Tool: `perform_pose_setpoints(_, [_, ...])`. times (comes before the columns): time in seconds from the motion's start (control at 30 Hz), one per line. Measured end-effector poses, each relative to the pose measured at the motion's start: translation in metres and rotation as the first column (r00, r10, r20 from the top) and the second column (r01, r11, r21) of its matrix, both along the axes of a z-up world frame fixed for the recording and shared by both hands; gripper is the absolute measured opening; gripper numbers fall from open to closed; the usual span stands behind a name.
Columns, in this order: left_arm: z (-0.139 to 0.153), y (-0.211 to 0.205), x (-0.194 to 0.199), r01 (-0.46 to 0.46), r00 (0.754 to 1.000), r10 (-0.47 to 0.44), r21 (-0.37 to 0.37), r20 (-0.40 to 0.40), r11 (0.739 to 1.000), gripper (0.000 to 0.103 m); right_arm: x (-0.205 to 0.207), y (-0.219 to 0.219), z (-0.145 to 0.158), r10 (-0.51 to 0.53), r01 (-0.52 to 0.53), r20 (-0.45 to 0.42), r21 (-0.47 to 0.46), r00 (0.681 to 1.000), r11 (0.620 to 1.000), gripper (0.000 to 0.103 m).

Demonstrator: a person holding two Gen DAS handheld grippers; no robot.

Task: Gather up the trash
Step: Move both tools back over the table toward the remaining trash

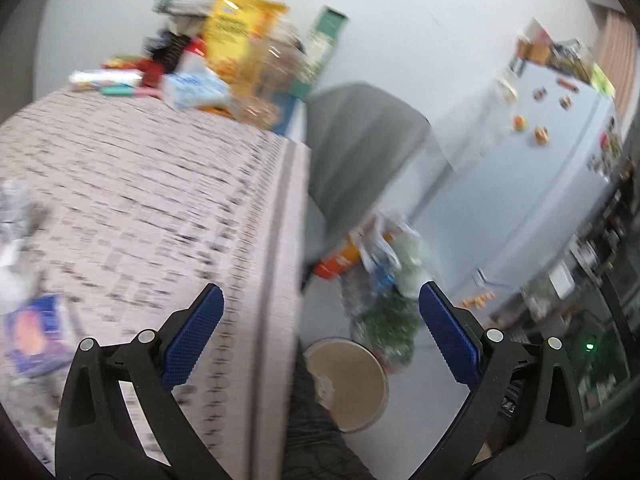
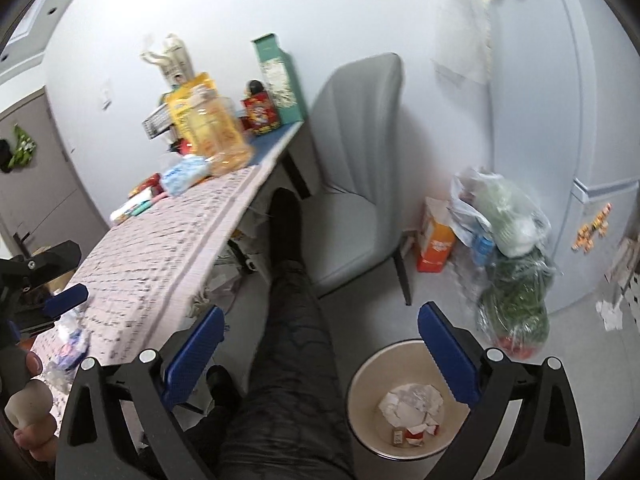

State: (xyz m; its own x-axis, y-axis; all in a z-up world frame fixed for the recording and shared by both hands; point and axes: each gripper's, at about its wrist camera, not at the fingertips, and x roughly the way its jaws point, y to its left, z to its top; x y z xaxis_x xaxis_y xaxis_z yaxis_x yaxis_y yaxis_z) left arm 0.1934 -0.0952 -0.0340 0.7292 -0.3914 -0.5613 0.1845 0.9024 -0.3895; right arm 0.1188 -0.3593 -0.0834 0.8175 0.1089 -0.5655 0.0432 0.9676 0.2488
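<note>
Crumpled white paper and red-and-white wrapper scraps [image 2: 412, 412] lie in the round beige bin [image 2: 362, 384] at lower right of the right wrist view, under the wide-spread, empty right gripper [image 2: 320, 344]. Left gripper [image 1: 321, 326], also wide and empty, hangs over the table edge [image 1: 280, 216]; blurred wrappers [image 1: 30, 332] lie lower left.

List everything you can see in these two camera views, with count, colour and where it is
trash bin: one, beige, on the floor; crumpled white paper inside
table: one, patterned pale cloth, left
wrappers: a few, white and blue, on the table's near end
yellow bag: one, table's far end, among packets
green box: one, far end
chair: one, grey, beside the table
orange carton: one, on the floor
plastic bags: several, clear, holding greens, by the fridge
person's leg: dark trousers
left gripper: open, blue fingers
right gripper: open, above the bin
</note>
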Motion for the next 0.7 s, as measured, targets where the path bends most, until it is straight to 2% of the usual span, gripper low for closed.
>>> perform_pose_setpoints(0.3, [0.005,0.069,-0.037,-0.211,0.975,0.201,0.095,0.098,0.973,0.097,-0.007,0.08,0.026,0.127,-0.123,0.076,-0.059,0.989,0.991,0.095])
perform_pose_setpoints(0.47, [-0.004,0.106,-0.054,-0.255,0.965,0.248,0.089,0.082,0.963,0.097,-0.012,0.123,0.029,0.198,-0.19,0.099,-0.083,0.975,0.978,0.095])
perform_pose_setpoints(0.6, [-0.007,0.131,-0.078,-0.308,0.948,0.296,0.102,0.118,0.946,0.097,-0.018,0.156,0.029,0.245,-0.236,0.108,-0.088,0.963,0.968,0.095])
perform_pose_setpoints(0.7, [-0.011,0.144,-0.087,-0.32,0.944,0.306,0.117,0.123,0.94,0.097,-0.019,0.181,0.029,0.284,-0.274,0.104,-0.103,0.953,0.956,0.095])
